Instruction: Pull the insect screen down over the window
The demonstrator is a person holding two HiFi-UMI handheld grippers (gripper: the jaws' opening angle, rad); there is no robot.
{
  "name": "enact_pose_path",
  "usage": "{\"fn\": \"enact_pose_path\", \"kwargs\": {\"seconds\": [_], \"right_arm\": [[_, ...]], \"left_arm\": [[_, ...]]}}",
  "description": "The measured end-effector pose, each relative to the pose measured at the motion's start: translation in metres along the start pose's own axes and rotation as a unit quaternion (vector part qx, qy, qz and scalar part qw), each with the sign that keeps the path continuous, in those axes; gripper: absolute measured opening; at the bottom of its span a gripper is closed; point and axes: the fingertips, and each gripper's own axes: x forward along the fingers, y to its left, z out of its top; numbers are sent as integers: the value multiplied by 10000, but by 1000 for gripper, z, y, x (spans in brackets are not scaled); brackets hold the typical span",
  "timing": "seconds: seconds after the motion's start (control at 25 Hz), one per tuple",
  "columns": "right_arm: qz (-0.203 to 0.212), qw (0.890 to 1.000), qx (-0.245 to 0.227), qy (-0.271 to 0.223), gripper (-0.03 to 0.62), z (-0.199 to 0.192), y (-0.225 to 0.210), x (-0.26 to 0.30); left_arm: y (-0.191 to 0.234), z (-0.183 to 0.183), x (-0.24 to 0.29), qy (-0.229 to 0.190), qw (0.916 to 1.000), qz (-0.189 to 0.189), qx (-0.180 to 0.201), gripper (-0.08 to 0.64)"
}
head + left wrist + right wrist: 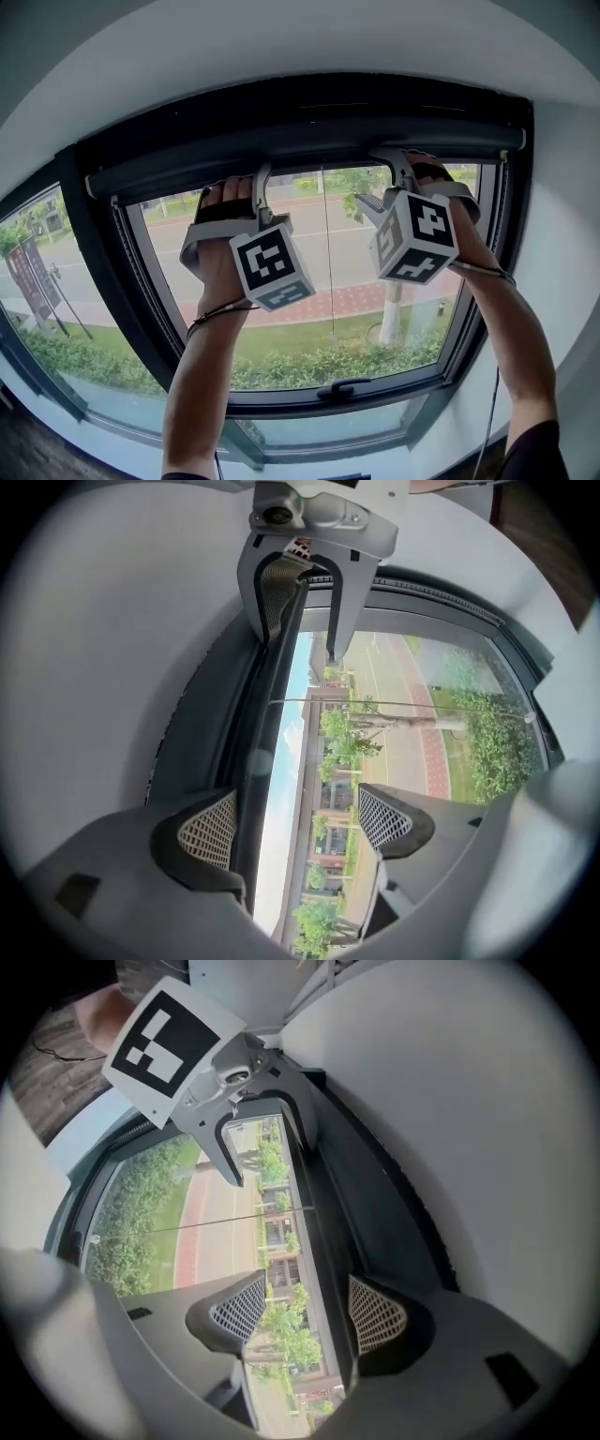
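Two bare arms (pixel 202 375) reach up from the bottom of the head view. Each hand holds a hand-held gripper with a black and white cube (pixel 272 265) on it.

The left hand-held gripper (pixel 263 178) is up at the top of the window (pixel 281 337). The right hand-held gripper (pixel 399 161) is up there too, a bit further along.

The insect screen bar (pixel 319 153) is a long dark bar. It sits right at the top of the window, under a dark box (pixel 309 108).

In the left gripper view, the left hand-held gripper (pixel 295 822) has its jaws wide apart. The insect screen bar (pixel 258 761) runs between them, close to one pad (pixel 211 829).

In the right gripper view, the right hand-held gripper (pixel 307 1312) is spread wide as well. The insect screen bar (pixel 323 1232) goes between its jaws, just beside one pad (pixel 377 1316).

A thin cord (pixel 325 253) hangs down the middle of the glass. A dark handle (pixel 342 387) is on the bottom frame. Outside are a road (pixel 319 248), grass and green bushes (pixel 309 366).
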Motion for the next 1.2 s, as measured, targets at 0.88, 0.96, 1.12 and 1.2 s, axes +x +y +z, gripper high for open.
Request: {"fn": "enact_pose_path", "kwargs": {"seconds": [0.88, 0.96, 1.12, 1.2], "right_arm": [[2123, 9749, -539, 403, 258, -24, 110, -24], [2374, 9687, -562, 464, 258, -27, 130, -30], [2655, 9606, -610, 556, 256, -31, 162, -47], [2946, 9522, -572, 567, 256, -32, 184, -60]], "left_arm": [[-111, -10, -51, -65, 9761, -2108, 531, 407], [-130, -11, -59, -173, 9701, -2370, 486, 405], [-160, -9, -79, -343, 9652, -2568, 350, 405], [-182, -11, -95, -328, 9584, -2806, 411, 403]]}}
